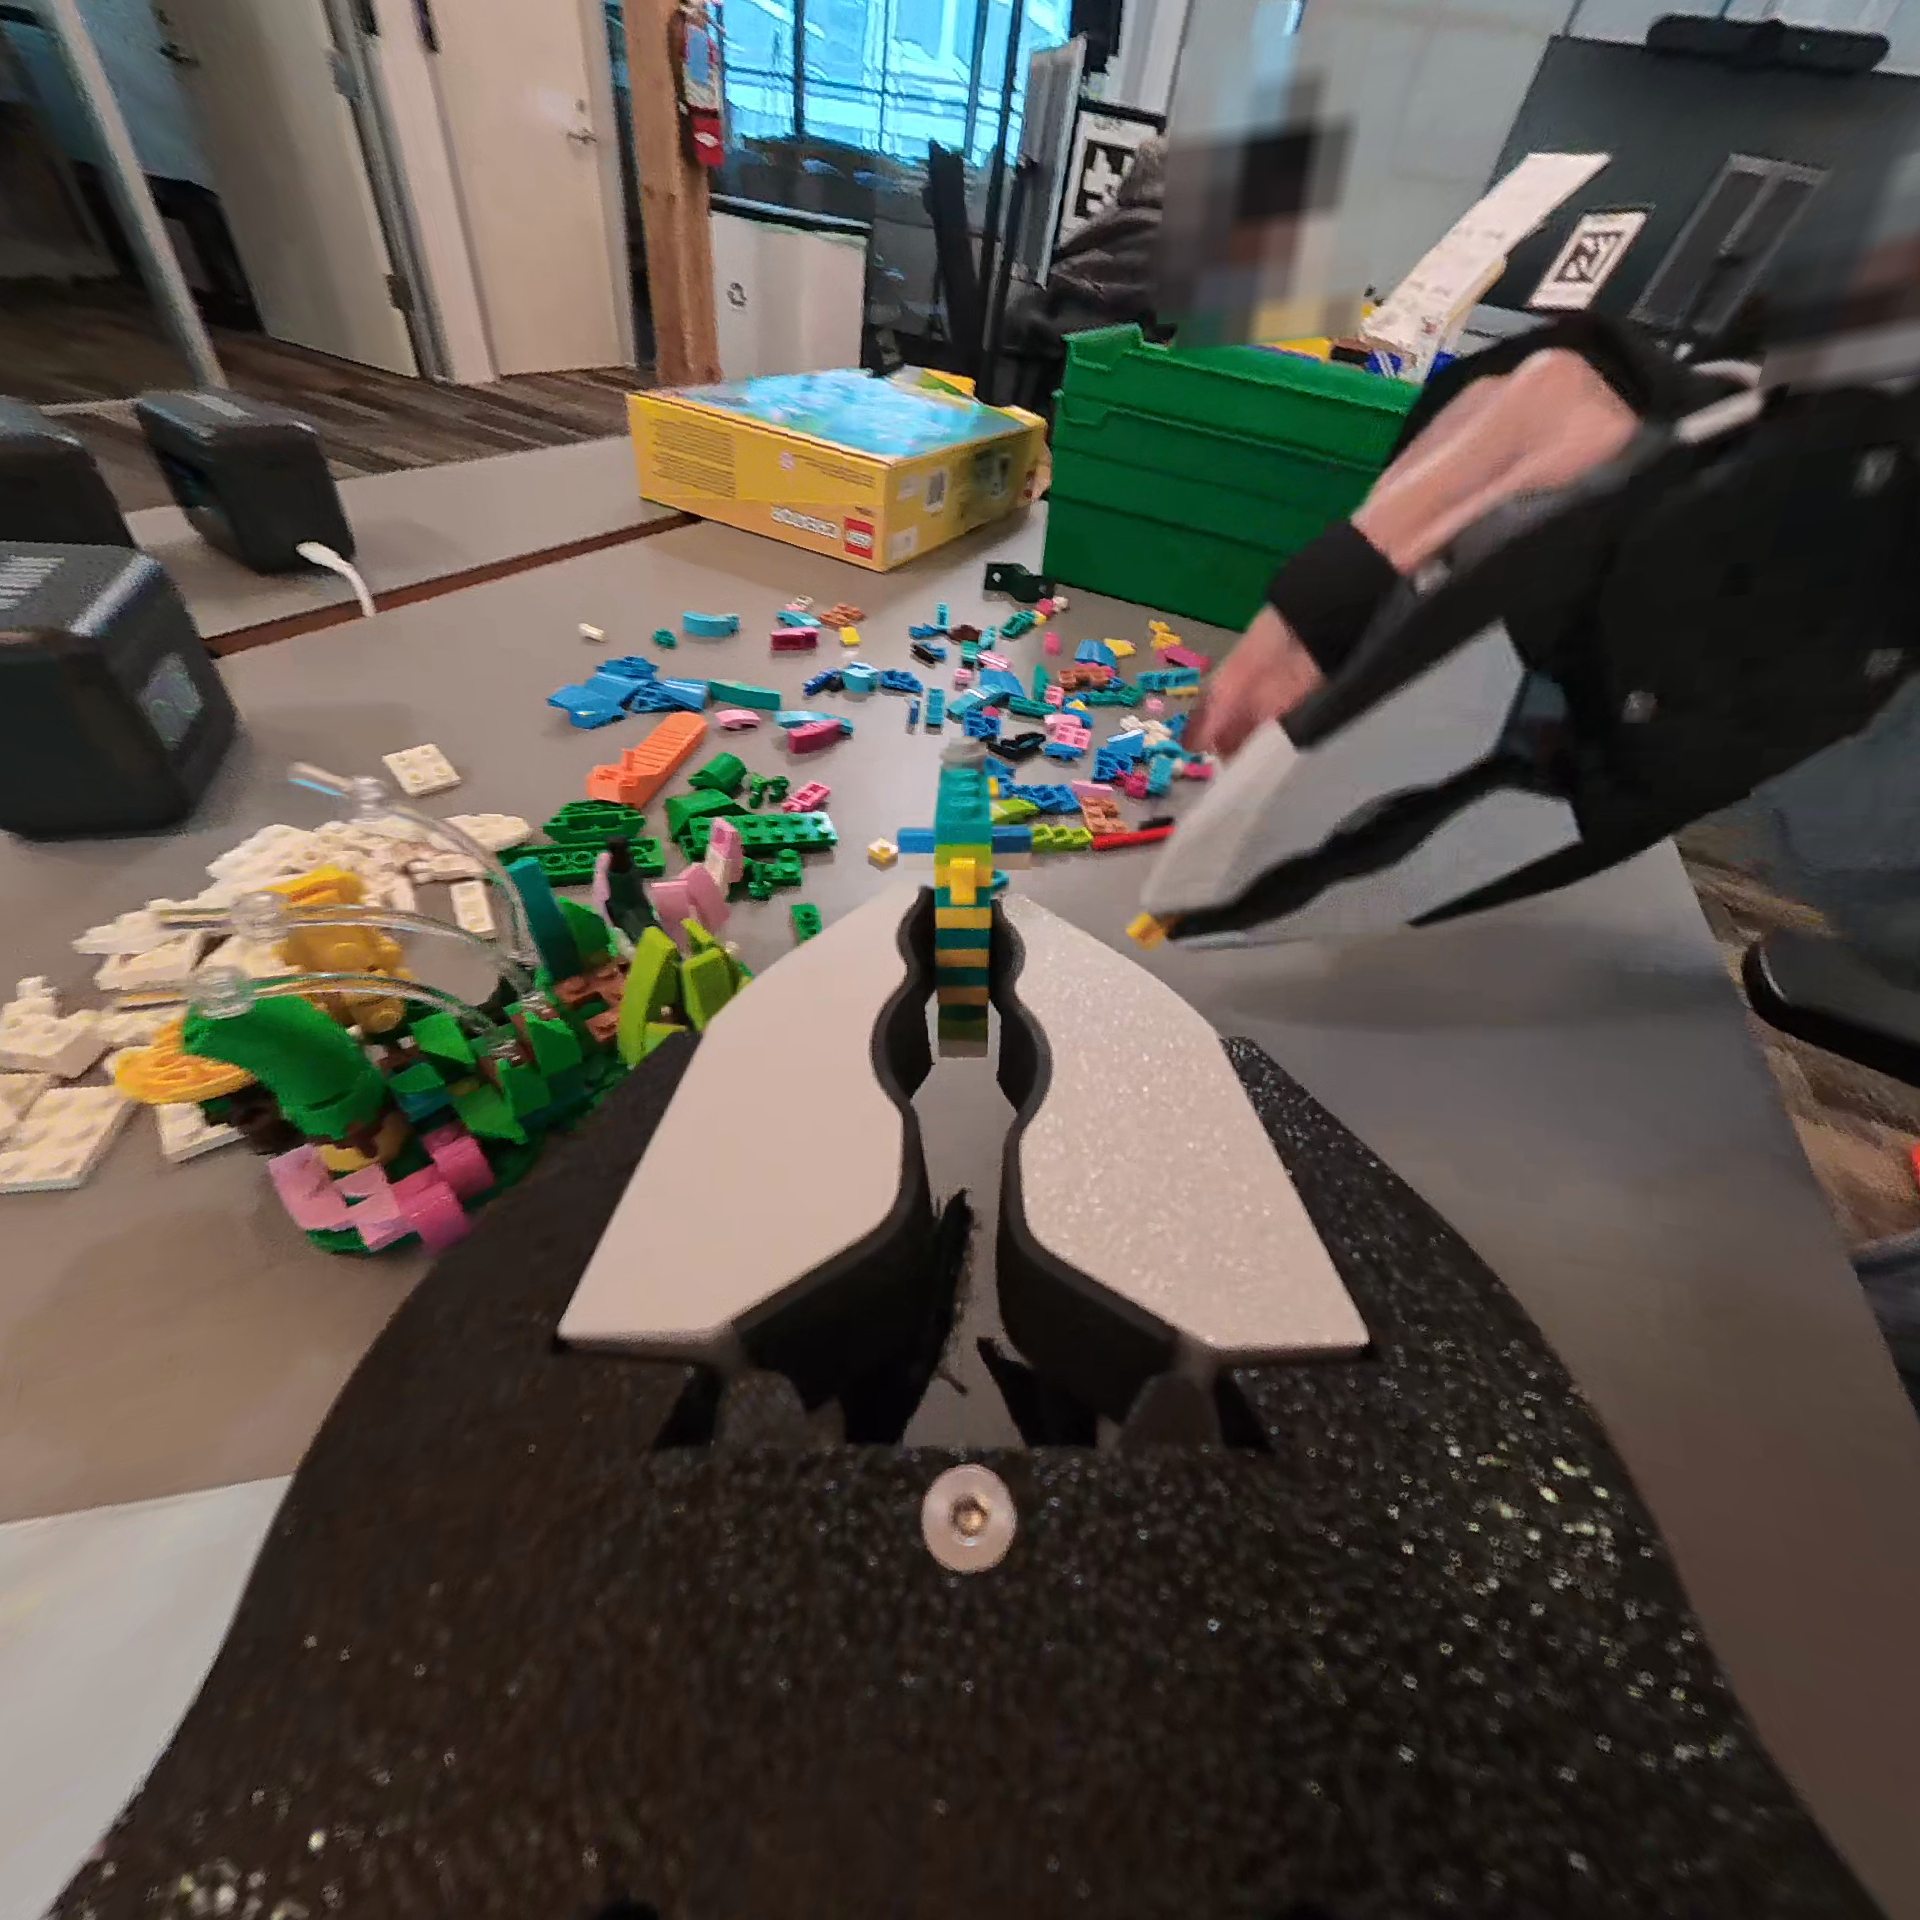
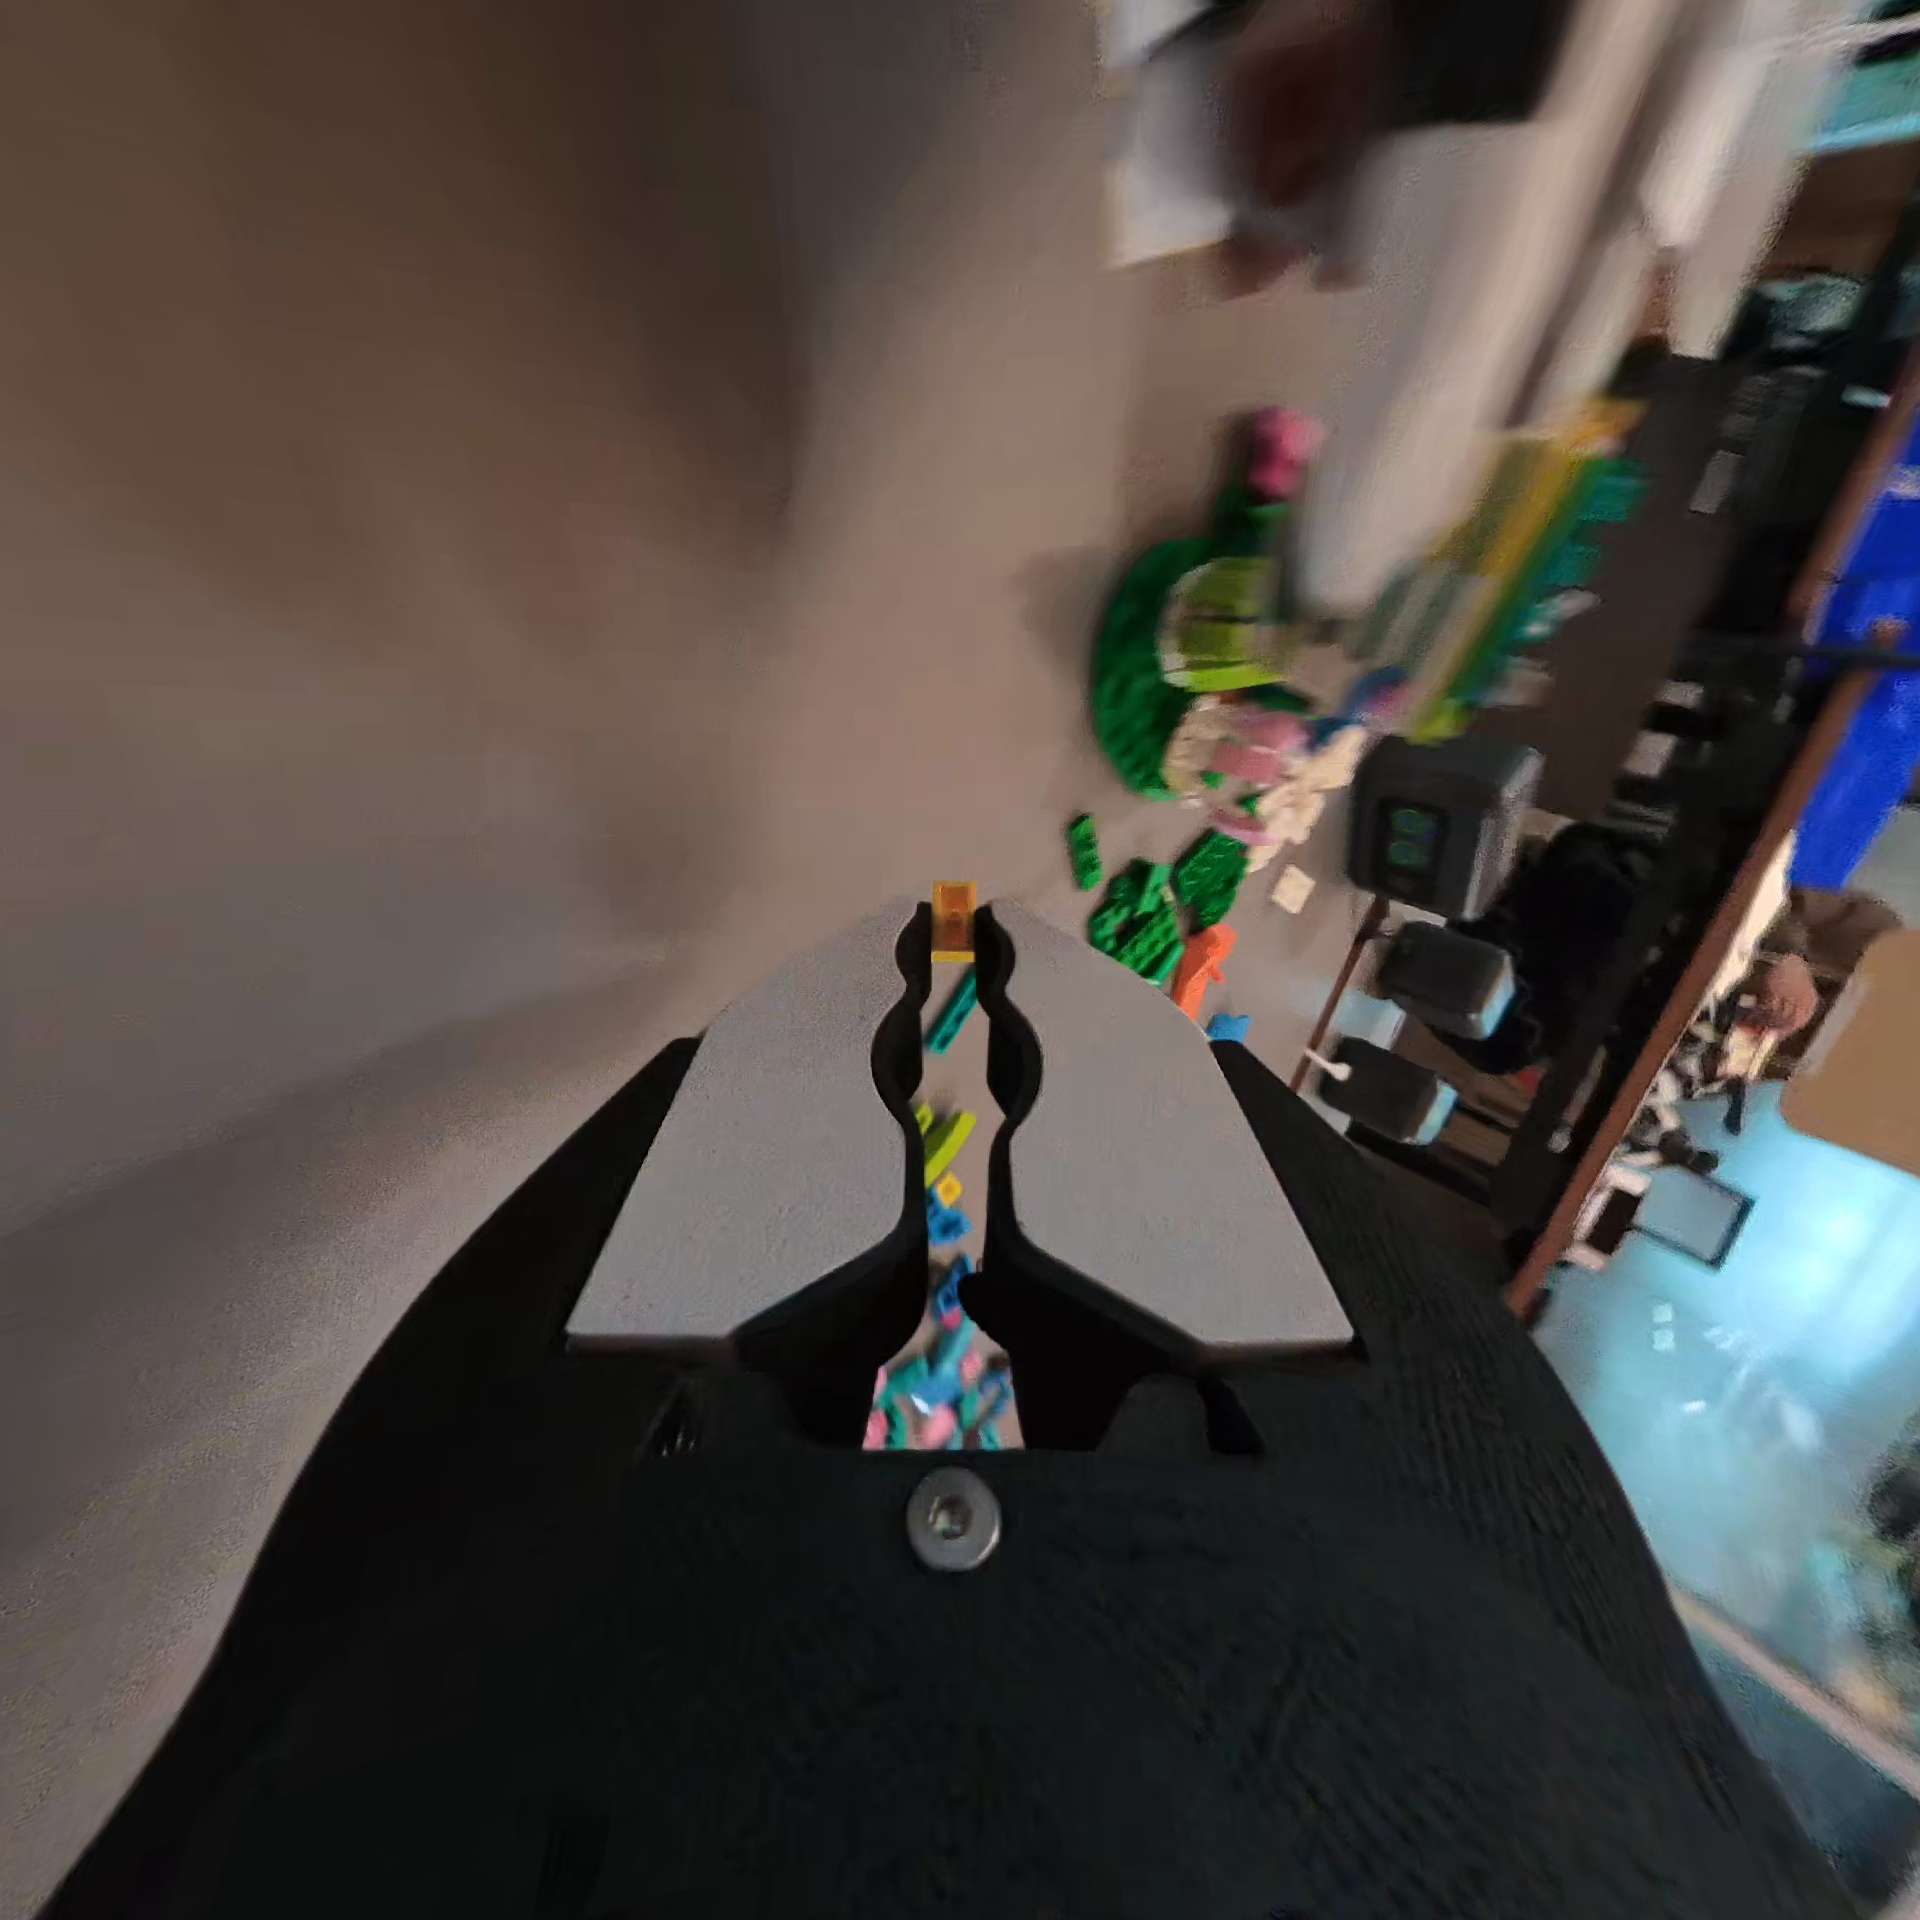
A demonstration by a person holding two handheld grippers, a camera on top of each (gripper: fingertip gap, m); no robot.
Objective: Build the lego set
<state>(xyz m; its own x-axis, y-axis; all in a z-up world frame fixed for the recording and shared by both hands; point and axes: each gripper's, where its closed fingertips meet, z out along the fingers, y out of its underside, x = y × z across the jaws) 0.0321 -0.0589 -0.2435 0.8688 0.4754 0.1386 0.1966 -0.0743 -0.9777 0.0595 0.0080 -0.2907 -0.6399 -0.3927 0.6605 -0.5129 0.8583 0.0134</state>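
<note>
Over the grey table (image 1: 1351, 1091), left wrist view: left gripper (image 1: 961, 920) pinching an upright striped brick column (image 1: 961, 966), with loose bricks (image 1: 1039, 717) behind and a green brick model (image 1: 416, 1070) to its left. Right wrist view, blurred: right gripper (image 2: 953, 914) clamped on a small yellow brick (image 2: 953, 920) at its tips, above the table.

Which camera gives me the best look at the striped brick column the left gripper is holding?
The left wrist view: the striped brick column stands sharp and upright between the left gripper fingers, crosspiece visible. The right wrist view is motion-blurred; there it shows only as a smeared streak, while the right gripper pinches a yellow piece.
</note>
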